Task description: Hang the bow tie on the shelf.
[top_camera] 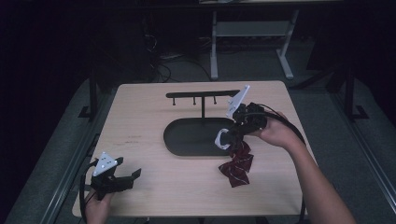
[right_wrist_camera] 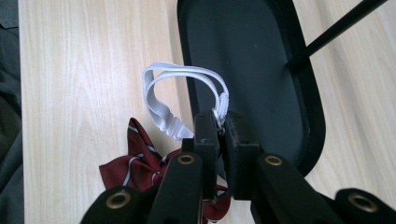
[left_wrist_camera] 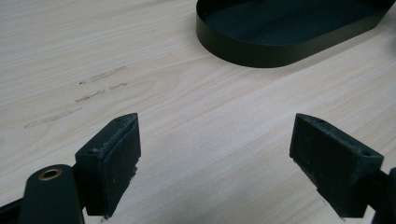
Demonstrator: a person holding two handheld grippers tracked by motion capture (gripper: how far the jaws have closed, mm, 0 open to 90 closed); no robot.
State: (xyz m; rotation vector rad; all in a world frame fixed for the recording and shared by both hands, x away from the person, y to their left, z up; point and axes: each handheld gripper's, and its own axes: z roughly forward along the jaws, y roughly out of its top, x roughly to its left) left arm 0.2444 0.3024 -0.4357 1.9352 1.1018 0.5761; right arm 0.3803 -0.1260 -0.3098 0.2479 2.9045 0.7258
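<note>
My right gripper (right_wrist_camera: 218,126) is clamped on the white elastic strap (right_wrist_camera: 161,100) of the dark red striped bow tie (top_camera: 237,164), just beside the near right edge of the black oval tray (top_camera: 187,140). The bow tie hangs from the strap, its long axis running down toward me onto the table (top_camera: 154,186). My left gripper (left_wrist_camera: 215,158) rests near the table's near left corner, jaws wide apart with nothing between them.

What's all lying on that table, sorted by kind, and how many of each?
Dark red striped bow tie with a white elastic strap: 1
Black stand on an oval tray base: 1
Hand-held tongs: 2, left tongs open, right tongs pinching the strap
Total: 4
</note>
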